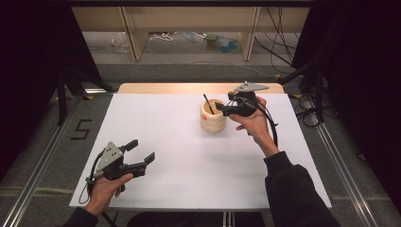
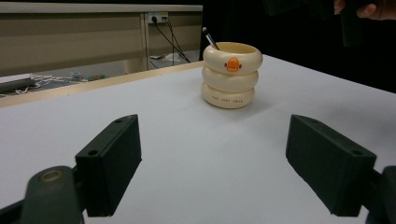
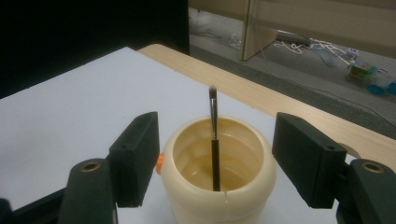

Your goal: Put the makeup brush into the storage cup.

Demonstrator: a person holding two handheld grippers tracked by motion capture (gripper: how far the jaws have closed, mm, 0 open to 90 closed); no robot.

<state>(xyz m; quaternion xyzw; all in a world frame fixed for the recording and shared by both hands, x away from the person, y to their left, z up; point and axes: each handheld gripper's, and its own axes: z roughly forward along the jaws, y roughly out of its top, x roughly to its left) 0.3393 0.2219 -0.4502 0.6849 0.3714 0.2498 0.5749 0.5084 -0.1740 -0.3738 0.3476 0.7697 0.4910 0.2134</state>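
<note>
A slim black makeup brush (image 3: 215,140) is standing in a cream, ring-stacked duck-face holder (image 1: 213,116), its handle resting on the cup's floor and its pale bristle tip (image 3: 212,88) pointing to twelve o'clock in the right gripper view. In the high view the brush (image 1: 208,103) is leaning toward eleven o'clock, its tip rising clear of the rim. The holder is sitting on the white table sheet (image 1: 189,161), toward one o'clock from the sheet's middle and near its far edge, where a strip of bare wooden tabletop (image 1: 156,88) is showing. In the left gripper view the holder's orange beak (image 2: 233,64) is facing the camera.

Your right gripper (image 1: 220,108) is hovering just at the holder's three o'clock side in the high view, your right hand (image 1: 253,122) wrapping its body. Its jaws are standing apart, released, flanking the cup's rim at nine and three o'clock in the right gripper view, with the brush between them and neither pad touching brush or cup.

Your left gripper (image 1: 141,151) is waiting well apart, toward seven o'clock from the holder, near the sheet's front-left corner, your left hand (image 1: 105,188) gripping it from below. Its jaws are spread wide over bare sheet, grasping nothing.

Beyond the table, wooden shelving legs (image 1: 134,35) and loose cables (image 1: 279,33) are lining the floor.
</note>
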